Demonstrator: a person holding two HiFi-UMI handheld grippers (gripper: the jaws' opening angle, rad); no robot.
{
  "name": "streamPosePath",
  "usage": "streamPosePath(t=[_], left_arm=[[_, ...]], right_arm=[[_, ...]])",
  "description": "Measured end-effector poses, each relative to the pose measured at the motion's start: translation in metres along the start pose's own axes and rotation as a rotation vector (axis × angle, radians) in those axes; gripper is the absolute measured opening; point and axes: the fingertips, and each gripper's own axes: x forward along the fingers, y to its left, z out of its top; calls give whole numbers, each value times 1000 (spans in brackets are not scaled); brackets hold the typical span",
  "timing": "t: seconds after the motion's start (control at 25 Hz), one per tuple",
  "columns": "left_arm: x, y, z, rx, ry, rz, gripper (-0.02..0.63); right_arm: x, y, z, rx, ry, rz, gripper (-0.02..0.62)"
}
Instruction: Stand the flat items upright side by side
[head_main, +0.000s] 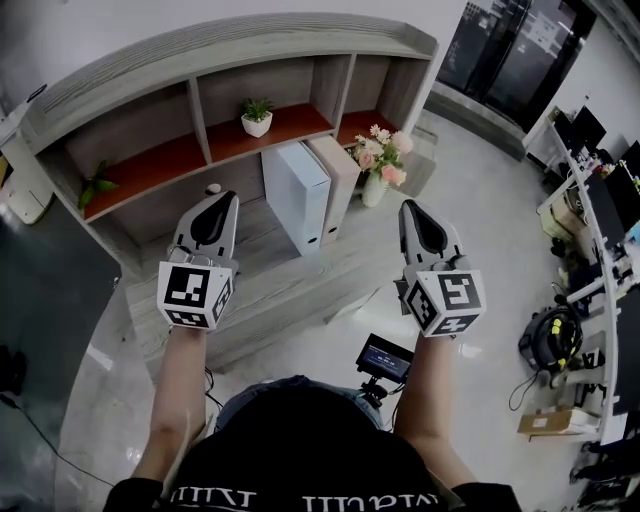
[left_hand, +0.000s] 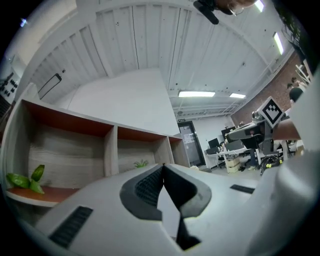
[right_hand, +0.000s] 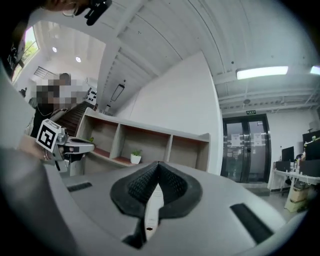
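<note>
A white box file and a tan folder stand upright side by side on the low grey ledge of the shelf unit. Both grippers are held up in front of the shelf, apart from the files. My left gripper is shut with nothing between its jaws and sits left of the white file. To the right of the tan folder is my right gripper, also shut and empty. The files do not show in either gripper view.
A vase of pink flowers stands just right of the tan folder. A small potted plant sits on the red middle shelf, and a green sprig lies on the left shelf. Desks and equipment fill the right side.
</note>
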Motion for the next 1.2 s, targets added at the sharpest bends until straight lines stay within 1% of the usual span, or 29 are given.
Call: streamPosePath(t=[0.16,0.32,0.48,0.72,1.2], left_arm=[[-5,2,10,2,-44,11,11],[-7,-1,19,22,-69,10,11],[-8,-6,26,50,-83,6,11],[-6,-7,29,56,-91,9,11],[-1,-4,26,62,-75,12,11]], right_arm=[[-5,10,15,-24,-75,3,14],[-2,20,24,-43,-100,0,14],[4,33,23,-37,-83,37,14],[6,33,22,-67,-63,15,12],[8,22,17,-59,-49,-4,12]])
